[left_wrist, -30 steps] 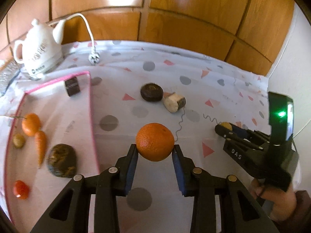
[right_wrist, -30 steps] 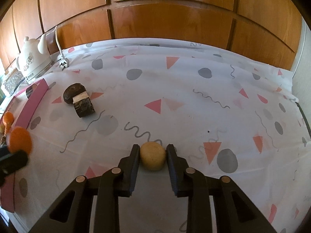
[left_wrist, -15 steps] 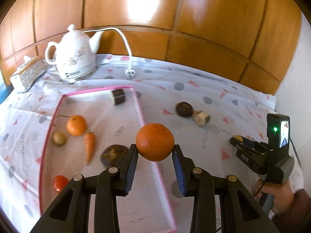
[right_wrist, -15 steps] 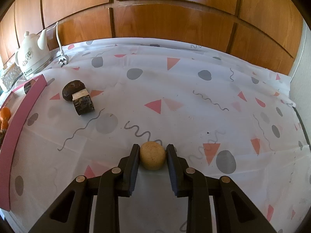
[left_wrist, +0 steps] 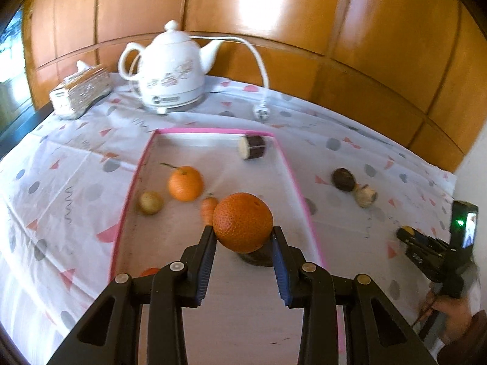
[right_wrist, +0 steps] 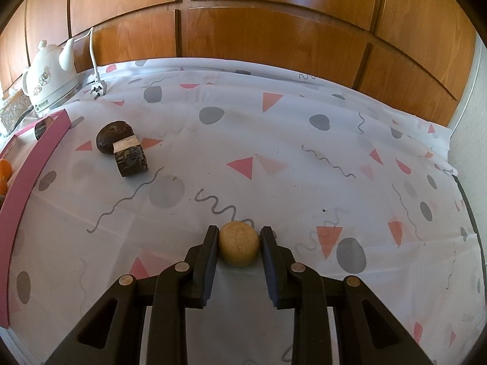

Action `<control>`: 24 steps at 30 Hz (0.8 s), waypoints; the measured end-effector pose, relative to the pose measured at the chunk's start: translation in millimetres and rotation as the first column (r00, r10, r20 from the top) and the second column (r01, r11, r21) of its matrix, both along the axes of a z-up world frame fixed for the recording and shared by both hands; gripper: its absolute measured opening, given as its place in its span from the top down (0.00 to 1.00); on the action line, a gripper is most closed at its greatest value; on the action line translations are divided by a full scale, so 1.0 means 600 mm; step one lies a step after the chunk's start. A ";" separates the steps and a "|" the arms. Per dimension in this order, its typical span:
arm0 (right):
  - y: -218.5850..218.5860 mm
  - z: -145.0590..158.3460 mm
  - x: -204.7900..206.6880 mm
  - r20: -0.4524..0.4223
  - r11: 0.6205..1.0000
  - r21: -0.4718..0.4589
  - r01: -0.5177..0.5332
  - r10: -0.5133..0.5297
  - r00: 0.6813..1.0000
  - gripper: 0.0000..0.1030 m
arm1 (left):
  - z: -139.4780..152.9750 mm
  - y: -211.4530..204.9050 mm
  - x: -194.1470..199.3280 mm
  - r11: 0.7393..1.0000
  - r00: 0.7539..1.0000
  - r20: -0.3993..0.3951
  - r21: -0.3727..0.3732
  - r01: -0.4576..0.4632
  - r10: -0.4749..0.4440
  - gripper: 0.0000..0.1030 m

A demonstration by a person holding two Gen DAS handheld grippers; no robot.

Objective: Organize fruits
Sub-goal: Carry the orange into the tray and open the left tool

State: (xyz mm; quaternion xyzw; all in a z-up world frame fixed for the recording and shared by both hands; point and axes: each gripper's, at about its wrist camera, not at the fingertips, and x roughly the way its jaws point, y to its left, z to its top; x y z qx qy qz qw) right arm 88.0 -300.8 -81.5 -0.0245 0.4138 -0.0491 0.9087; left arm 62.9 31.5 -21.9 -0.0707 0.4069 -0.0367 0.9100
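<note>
My left gripper (left_wrist: 243,237) is shut on a large orange (left_wrist: 242,222) and holds it above the pink-rimmed tray (left_wrist: 292,176). In the tray lie a stemmed orange (left_wrist: 185,183), a small tan fruit (left_wrist: 150,202), a carrot (left_wrist: 208,208), a dark round fruit (left_wrist: 255,257) under the held orange, a red fruit (left_wrist: 149,271) and a cut dark piece (left_wrist: 252,147). My right gripper (right_wrist: 239,237) is shut on a small tan round fruit (right_wrist: 239,248) low over the tablecloth; it also shows in the left wrist view (left_wrist: 408,231).
A dark round fruit (right_wrist: 114,137) and a cut dark chunk (right_wrist: 130,158) lie on the cloth right of the tray. A white electric kettle (left_wrist: 170,73) with cord and plug (left_wrist: 261,112) and a tissue box (left_wrist: 80,91) stand at the back. Wooden wall panels stand behind.
My left gripper has carried the large orange left, from over the cloth to over the tray. My right gripper has stayed nearly still, holding the tan fruit.
</note>
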 end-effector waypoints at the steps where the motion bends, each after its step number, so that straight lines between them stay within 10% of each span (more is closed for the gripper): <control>1: 0.000 0.000 0.000 0.001 1.000 0.001 0.000 0.000 1.000 0.73 | -0.001 0.005 0.001 1.000 1.000 0.000 0.003 -0.009 0.009 0.65; 24: -0.002 0.000 -0.001 0.005 1.000 0.009 0.000 0.000 1.000 0.73 | -0.020 0.055 0.012 0.990 0.990 -0.023 0.034 -0.138 0.138 0.60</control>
